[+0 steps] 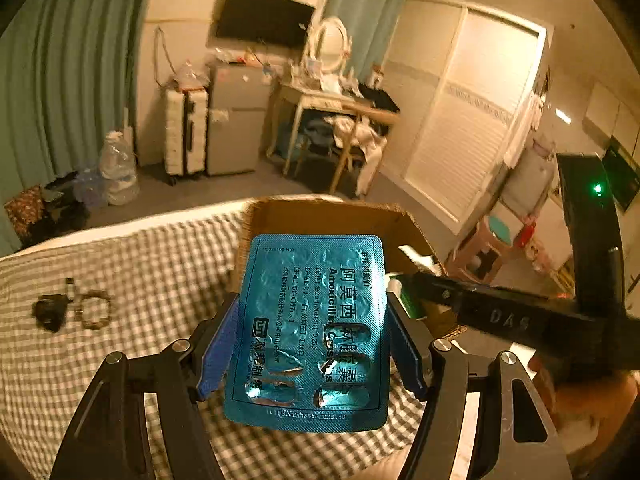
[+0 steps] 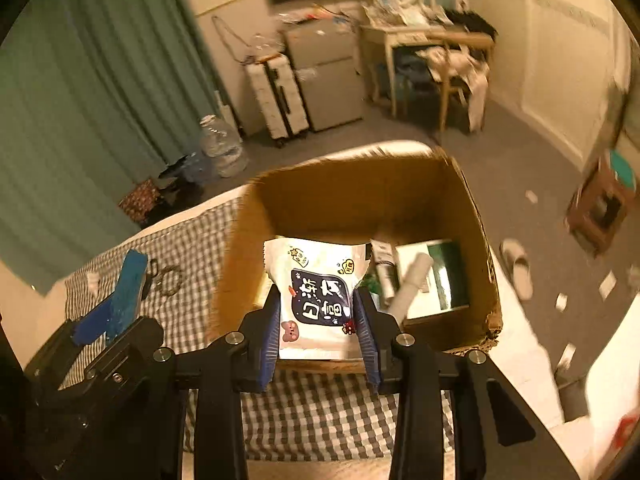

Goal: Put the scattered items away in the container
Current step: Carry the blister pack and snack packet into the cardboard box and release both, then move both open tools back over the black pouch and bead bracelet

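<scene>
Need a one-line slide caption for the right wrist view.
Right claw holds a white snack packet over the open cardboard box on the checked bedspread.

The blue pill sheet (image 1: 310, 332) hides much of the cardboard box (image 1: 340, 216). Small dark things (image 1: 72, 308) on the bed, far left, are too blurry to name.

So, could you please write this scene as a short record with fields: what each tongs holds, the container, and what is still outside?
left tongs: shut on blue pill sheet, held beside the box
right tongs: shut on white snack packet, held over the box opening
container: cardboard box on the checked bed cover
already in box: green and white carton, white tube
still outside: bead bracelet, small dark object, both on the bed cover
</scene>
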A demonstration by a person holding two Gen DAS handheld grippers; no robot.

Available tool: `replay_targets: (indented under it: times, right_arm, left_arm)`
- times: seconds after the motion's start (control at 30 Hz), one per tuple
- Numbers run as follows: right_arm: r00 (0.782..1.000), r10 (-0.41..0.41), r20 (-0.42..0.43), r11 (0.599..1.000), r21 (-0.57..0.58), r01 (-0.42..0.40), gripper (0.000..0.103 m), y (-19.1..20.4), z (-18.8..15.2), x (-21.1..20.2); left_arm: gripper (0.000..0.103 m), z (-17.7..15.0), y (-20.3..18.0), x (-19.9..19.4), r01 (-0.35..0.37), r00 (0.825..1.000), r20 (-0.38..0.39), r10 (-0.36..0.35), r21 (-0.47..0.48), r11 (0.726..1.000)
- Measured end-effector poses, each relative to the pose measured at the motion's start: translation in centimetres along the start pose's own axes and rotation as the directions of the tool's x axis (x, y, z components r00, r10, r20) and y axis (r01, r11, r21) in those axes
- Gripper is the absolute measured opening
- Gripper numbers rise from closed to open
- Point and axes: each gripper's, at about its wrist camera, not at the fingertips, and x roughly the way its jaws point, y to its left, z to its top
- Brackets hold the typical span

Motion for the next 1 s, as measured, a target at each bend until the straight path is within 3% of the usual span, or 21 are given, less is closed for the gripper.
replay_targets:
  times: [0.17,0.23,0.3,0.33,0.37,0.4,0.53,0.63,0.7,0.77,0.83,1.0]
  right_arm:
    - [0.999,-0.018,-0.039,0.997,0.08,0.021,0.034,-2.9,0.8,3.0]
    - [1.0,0.005,-0.027,0.995,0.095,-0.002,0.035,-3.5,1.1,3.7]
    - [1.0,-0.01,-0.005,0.993,0.117,0.011,0.04,-4.0,0.6,3.8]
    - [1.0,-0.02,0.012,0.99,0.141,0.018,0.06,-4.4,0.8,3.9]
    - [1.0,-0.021,0.021,0.983,0.183,0.017,0.088,-4.9,1.1,4.1]
    - [1.0,-0.014,0.02,0.976,0.219,0.01,0.096,-5.2,1.2,4.0]
    - [0.997,0.068,0.047,0.95,0.303,-0.079,0.097,-6.0,1.1,3.5]
    - [0.996,0.039,0.078,0.966,0.254,-0.058,0.097,-4.9,1.3,2.3]
    - [0.993,0.06,0.104,0.973,0.216,-0.082,0.097,-3.4,1.5,1.5]
    - [0.988,0.082,0.127,0.978,0.182,-0.105,0.097,-1.8,1.6,0.7]
    - [0.983,0.098,0.156,0.984,0.133,-0.119,0.097,0.0,1.9,-0.1]
    - [0.978,0.13,0.165,0.991,-0.01,-0.131,0.097,6.8,1.5,-0.3]
  left_arm:
    - [0.072,-0.3,-1.8,4.0,-0.015,1.0,0.007,0.015,0.023,1.0]
    - [0.094,-0.7,-1.2,5.6,-0.059,0.998,-0.005,0.059,0.019,0.998]
    - [0.103,-1.0,-0.2,6.7,-0.091,0.996,-0.024,0.091,0.018,0.996]
    - [0.103,-1.2,0.2,7.0,-0.091,0.995,-0.028,0.092,0.015,0.996]
    - [0.103,-1.2,0.5,7.2,-0.089,0.996,-0.027,0.089,0.009,0.996]
    - [0.103,-1.2,1.0,7.0,-0.083,0.996,-0.027,0.082,-0.007,0.997]
    - [0.103,-1.2,2.8,4.6,-0.063,0.998,-0.01,0.063,-0.063,0.996]
    - [0.103,-1.0,5.8,1.1,-0.102,0.995,0.013,0.103,-0.104,0.989]
    - [0.103,-0.5,8.8,-1.8,-0.149,0.988,0.019,0.153,-0.122,0.981]
    - [0.103,-0.1,11.6,-4.5,-0.209,0.977,0.024,0.214,-0.137,0.968]
    - [0.103,0.0,14.8,-7.7,-0.298,0.951,0.036,0.306,-0.151,0.943]
    - [0.103,-3.2,22.9,-13.1,-0.504,0.856,0.026,0.516,-0.174,0.846]
